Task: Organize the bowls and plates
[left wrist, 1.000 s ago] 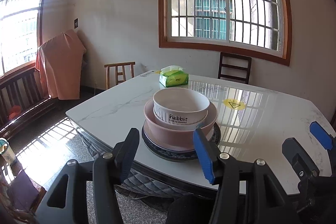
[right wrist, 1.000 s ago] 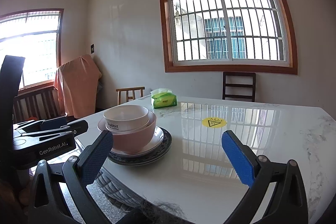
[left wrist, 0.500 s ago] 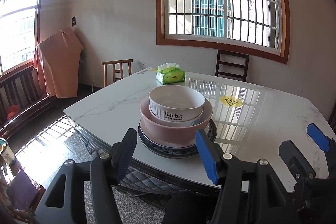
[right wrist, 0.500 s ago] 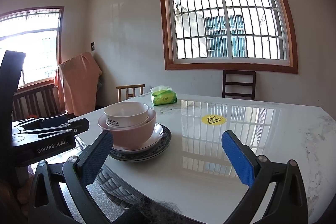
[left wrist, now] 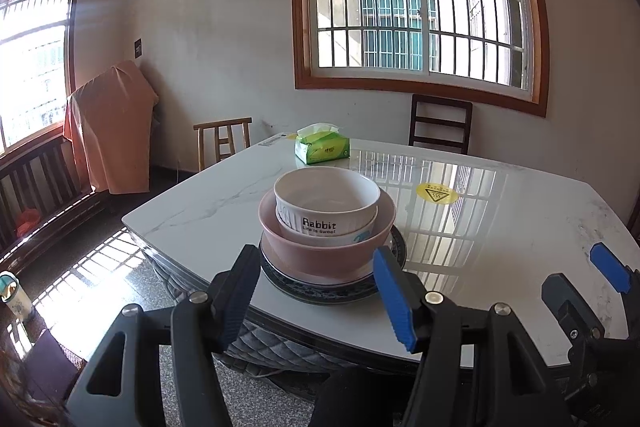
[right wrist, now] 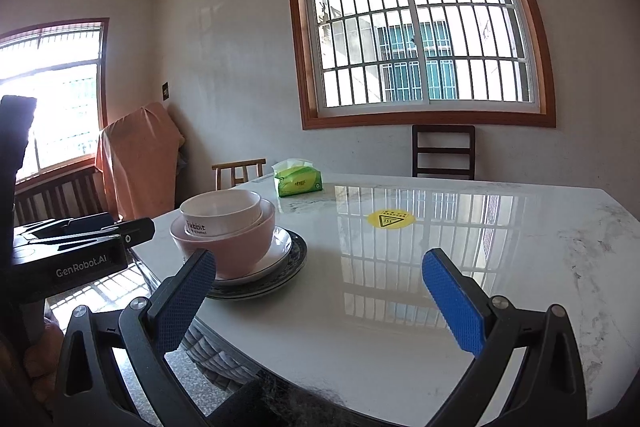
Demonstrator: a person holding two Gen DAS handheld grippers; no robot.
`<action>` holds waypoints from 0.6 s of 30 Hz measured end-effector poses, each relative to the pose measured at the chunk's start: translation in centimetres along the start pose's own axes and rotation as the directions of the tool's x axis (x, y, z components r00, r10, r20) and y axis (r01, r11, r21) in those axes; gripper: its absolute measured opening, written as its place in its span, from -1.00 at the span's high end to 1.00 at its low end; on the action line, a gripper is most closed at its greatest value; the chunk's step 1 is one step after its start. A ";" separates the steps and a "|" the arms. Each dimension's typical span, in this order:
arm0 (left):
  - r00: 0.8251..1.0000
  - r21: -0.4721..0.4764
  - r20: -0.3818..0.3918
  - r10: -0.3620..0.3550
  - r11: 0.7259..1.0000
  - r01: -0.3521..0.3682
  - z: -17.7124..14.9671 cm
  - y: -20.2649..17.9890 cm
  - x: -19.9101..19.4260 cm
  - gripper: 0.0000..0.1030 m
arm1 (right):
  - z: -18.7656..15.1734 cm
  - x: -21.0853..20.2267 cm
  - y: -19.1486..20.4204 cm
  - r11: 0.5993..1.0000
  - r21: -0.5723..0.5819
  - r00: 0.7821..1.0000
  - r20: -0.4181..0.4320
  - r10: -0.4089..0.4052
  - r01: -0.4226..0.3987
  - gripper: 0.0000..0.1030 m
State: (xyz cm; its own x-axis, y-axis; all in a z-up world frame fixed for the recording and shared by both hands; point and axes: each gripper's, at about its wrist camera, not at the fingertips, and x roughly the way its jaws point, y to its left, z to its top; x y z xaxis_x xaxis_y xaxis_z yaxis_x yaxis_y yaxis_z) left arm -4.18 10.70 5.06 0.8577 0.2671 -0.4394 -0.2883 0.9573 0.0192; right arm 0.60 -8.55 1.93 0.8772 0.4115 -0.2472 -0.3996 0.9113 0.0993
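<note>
— On the white marble table (left wrist: 500,227), near its front-left edge: dark-rimmed plate (left wrist: 394,247), pink bowl (left wrist: 320,255), white "Rabbit" bowl (left wrist: 326,199), all nested.

— Else on top?

— Green tissue pack (left wrist: 322,147) at the far edge, yellow warning sticker (left wrist: 436,193) mid-table, glare from the barred window (left wrist: 416,7). Chairs behind, orange cloth (left wrist: 110,123) left.

— Grippers?

— Left gripper (left wrist: 314,291) released, stack ahead of its jaws, not touching. Right gripper (right wrist: 320,295) spread wide over bare tabletop, nothing held.
</note>
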 end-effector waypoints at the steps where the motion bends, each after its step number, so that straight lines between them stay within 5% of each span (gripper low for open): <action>1: 1.000 0.005 0.002 0.001 1.000 -0.001 0.1 -0.1 0.1 -0.16 | 0.0 -0.1 -0.2 1.000 0.002 1.000 0.001 -0.001 0.001 -0.99; 11: 1.000 0.036 -0.003 -0.004 0.999 0.004 0.6 -1.5 0.1 -0.16 | 0.1 -0.5 -3.7 0.997 0.026 0.998 0.010 -0.069 0.069 -0.99; 18: 1.000 0.057 -0.024 -0.018 0.998 0.020 1.1 -2.5 0.5 -0.32 | 0.8 0.3 -9.3 0.979 0.003 0.978 -0.019 -0.206 0.206 -0.99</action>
State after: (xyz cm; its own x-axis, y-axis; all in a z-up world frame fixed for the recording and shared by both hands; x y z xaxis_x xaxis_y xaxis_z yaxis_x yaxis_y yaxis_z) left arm -2.55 8.52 5.83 0.8522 0.2468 -0.4613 -0.2466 0.9671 0.0618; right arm 4.79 -16.84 1.71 0.9355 0.2146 -0.2807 -0.2094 0.9766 0.0487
